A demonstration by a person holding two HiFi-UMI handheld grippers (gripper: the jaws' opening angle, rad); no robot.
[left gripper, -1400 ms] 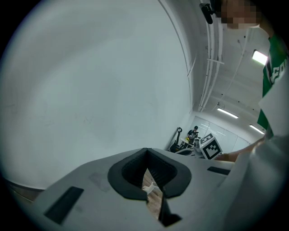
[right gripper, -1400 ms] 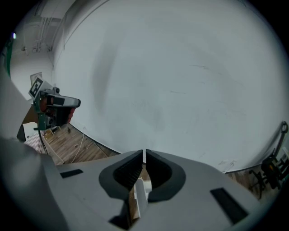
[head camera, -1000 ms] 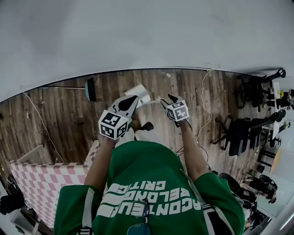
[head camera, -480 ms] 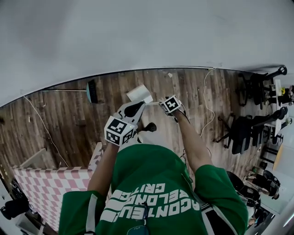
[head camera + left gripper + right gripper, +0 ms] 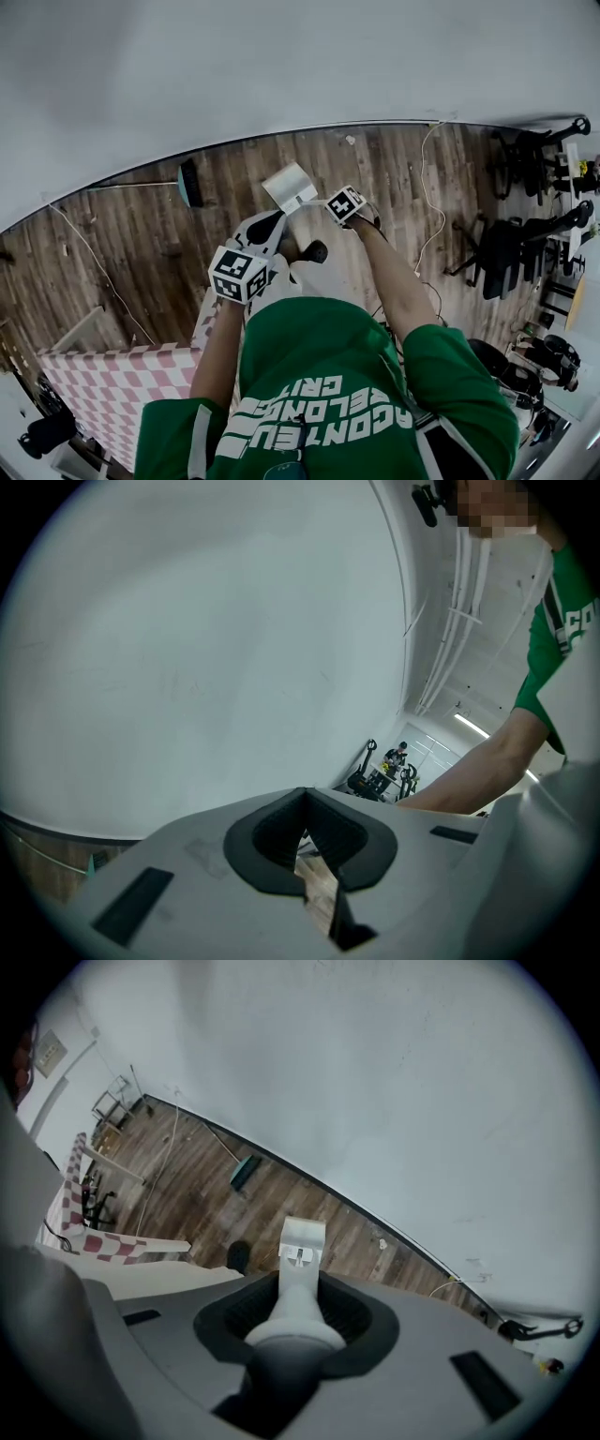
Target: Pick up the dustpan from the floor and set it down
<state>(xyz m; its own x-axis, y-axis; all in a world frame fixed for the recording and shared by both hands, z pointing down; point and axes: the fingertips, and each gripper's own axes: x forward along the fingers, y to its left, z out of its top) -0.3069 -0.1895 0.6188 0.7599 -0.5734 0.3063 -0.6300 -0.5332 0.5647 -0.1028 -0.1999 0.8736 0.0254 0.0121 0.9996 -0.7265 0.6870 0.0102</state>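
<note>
Here the white dustpan (image 5: 289, 186) lies out in front of us over the wooden floor (image 5: 141, 234), near the foot of the pale wall (image 5: 281, 66). We cannot tell whether it rests on the boards or hangs just clear of them. Its pan points away from us and its handle runs back into the right hand-held gripper (image 5: 339, 204). We cannot see into the pan from either view. A small dark mark sits on the pan in the right gripper view, too small for us to read.

The right hand-held gripper points down, and its jaws have just been closing. The dustpan's handle stands between them with the dark pads (image 5: 349, 1321) against it on both sides. The left hand-held gripper (image 5: 265, 225) is held beside it, nearer our body, with its jaws together and nothing between them.

Each marker cube bears black-and-white squares. Our green shirt (image 5: 309, 375) carries white lettering, seen upside down, which we cannot read with certainty.

A teal-headed broom (image 5: 187, 183) lies on the floor to the left of the dustpan, well apart from it. A pink-and-white checked cloth (image 5: 103, 375) is at lower left, a white cable (image 5: 427, 187) trails at right, and dark chairs (image 5: 506, 253) stand beyond it.
</note>
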